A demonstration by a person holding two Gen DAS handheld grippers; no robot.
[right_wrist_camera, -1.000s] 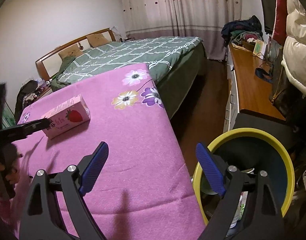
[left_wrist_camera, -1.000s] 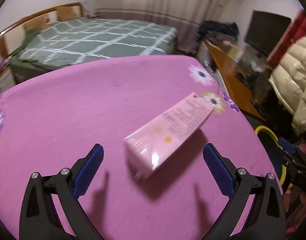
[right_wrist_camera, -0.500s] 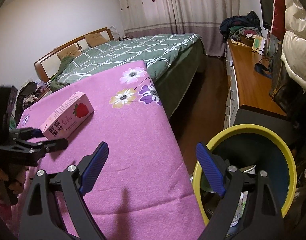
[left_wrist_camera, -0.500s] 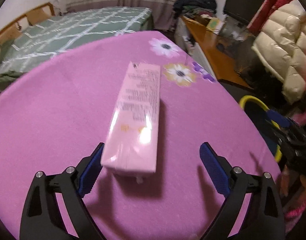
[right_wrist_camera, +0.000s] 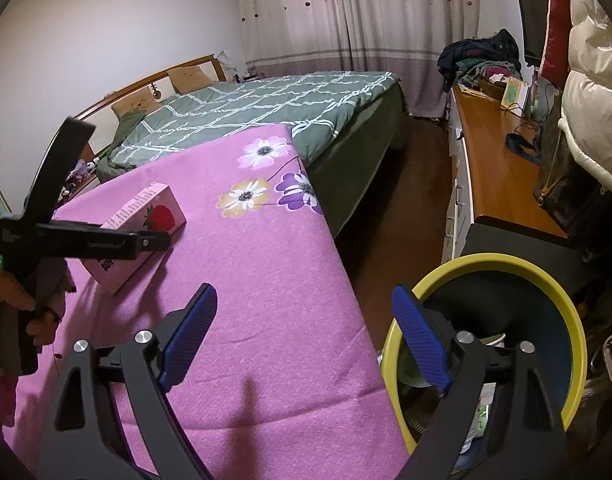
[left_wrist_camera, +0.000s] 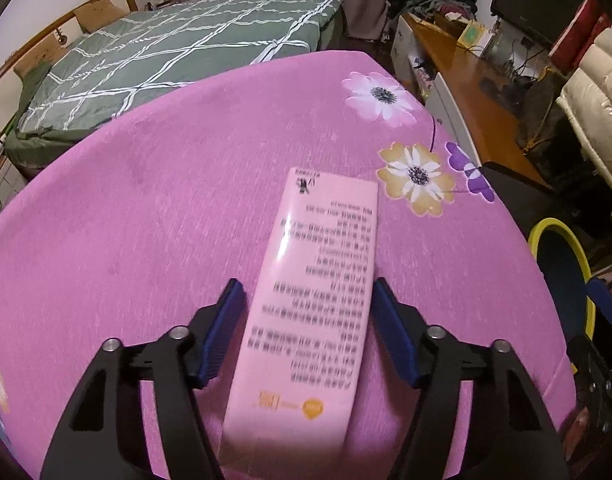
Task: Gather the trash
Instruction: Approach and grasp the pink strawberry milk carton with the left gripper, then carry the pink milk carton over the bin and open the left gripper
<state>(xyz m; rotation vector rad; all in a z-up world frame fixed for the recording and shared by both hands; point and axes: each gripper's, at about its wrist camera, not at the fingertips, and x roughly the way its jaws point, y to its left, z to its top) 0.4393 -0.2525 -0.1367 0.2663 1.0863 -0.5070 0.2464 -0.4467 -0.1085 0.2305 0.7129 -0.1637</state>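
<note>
Your left gripper (left_wrist_camera: 304,300) points steeply down at a pink carton (left_wrist_camera: 318,300) that lies flat on a bright pink cloth (left_wrist_camera: 146,220) printed with flowers. The carton sits lengthwise between the two blue pads, its printed side facing up and its far end pointing toward a yellow flower (left_wrist_camera: 416,178) on the cloth. The jaws are closing around it; the right-side pad looks to be against the carton's edge, while a thin strip of cloth shows between the left-side pad (left_wrist_camera: 222,330) and the carton, so the grip is not yet firm. From your right wrist view, the same carton shows a strawberry picture on its side, and your hand (right_wrist_camera: 24,300) can be seen at the left edge holding the left gripper's handle. Your right gripper (right_wrist_camera: 304,334) hangs with its fingers spread wide and nothing between them, over the near edge of the cloth-covered surface. Just beside that edge, under its right-side finger, stands a trash bin (right_wrist_camera: 558,280) with a yellow rim and dark inside; some items already lie at its bottom. Behind the pink surface are a bed with a green checked cover (right_wrist_camera: 266,104), closed curtains, and a long wooden desk (right_wrist_camera: 490,168) on the right.
</note>
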